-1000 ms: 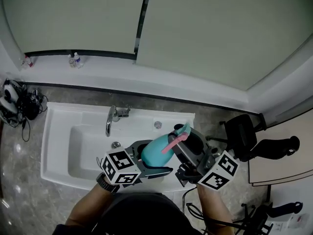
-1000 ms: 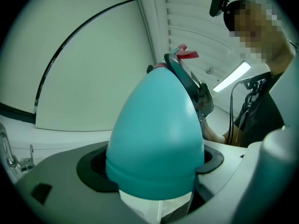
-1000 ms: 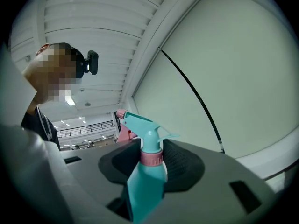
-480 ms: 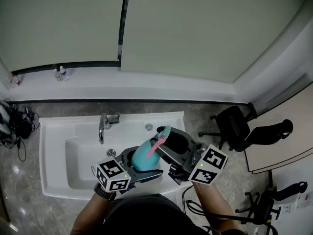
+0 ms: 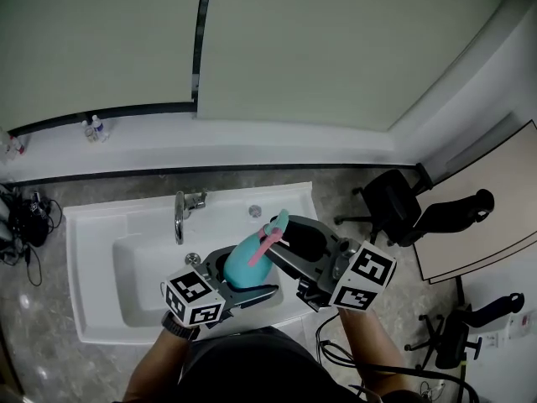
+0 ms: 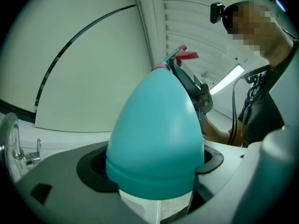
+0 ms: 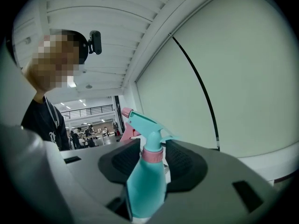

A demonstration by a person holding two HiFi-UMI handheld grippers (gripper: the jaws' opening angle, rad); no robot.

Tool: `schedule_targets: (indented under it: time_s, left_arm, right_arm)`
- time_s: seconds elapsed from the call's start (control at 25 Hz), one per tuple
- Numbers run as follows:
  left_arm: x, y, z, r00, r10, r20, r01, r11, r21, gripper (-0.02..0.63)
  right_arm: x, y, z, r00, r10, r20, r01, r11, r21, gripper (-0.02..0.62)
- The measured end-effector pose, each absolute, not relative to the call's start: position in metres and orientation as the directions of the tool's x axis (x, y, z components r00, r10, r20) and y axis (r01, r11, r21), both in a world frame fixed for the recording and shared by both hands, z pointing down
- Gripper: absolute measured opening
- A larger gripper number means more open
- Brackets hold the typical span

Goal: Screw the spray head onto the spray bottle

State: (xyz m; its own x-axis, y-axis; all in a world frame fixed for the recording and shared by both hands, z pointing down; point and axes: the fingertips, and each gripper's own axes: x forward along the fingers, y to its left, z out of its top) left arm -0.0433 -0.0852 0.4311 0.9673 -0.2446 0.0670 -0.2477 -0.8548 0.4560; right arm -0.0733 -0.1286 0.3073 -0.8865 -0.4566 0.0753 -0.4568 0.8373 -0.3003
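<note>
A teal spray bottle [image 5: 243,261] hangs tilted over the sink, its teal spray head with a pink trigger [image 5: 273,227] pointing up and right. My left gripper [image 5: 243,277] is shut on the bottle's wide body [image 6: 156,139], which fills the left gripper view. My right gripper [image 5: 281,246] comes in from the right. Its pads sit on either side of the pink collar [image 7: 152,155] under the spray head [image 7: 145,122] and close on it. The lower part of the bottle is hidden by the jaws.
A white sink [image 5: 92,250] with a chrome faucet [image 5: 179,214] lies below the grippers, set in a grey stone counter. Small bottles [image 5: 91,128] stand on the back ledge. Cables [image 5: 21,225] lie at the left, and a black chair [image 5: 390,206] stands at the right.
Both grippers and the bottle have drifted together a little to the left over the sink. The head camera has swung as well. Neither grip has changed.
</note>
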Motion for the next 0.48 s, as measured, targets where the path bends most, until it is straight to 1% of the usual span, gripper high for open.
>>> schedule_targets:
  time_s: [0.12,0.28,0.48]
  left_arm:
    - [-0.049,-0.083,0.432,0.967,-0.243,0.074,-0.25,-0.861,0.442,0.451]
    - [-0.062,-0.085,0.437,0.963,-0.266,0.043,-0.253,-0.836,0.487,0.451]
    - [-0.076,-0.091,0.444,0.938,-0.34,0.068,-0.333,-0.829,0.449,0.451]
  right_arm:
    - [-0.076,-0.125,0.309,-0.875,-0.477,0.086,-0.479,0.825,-0.3,0.149]
    - [-0.079,-0.12,0.31,-0.851,-0.52,0.08,-0.517,0.799,-0.308,0.149]
    - [-0.068,-0.112,0.312,-0.815,-0.574,0.075,-0.567,0.764,-0.309,0.149]
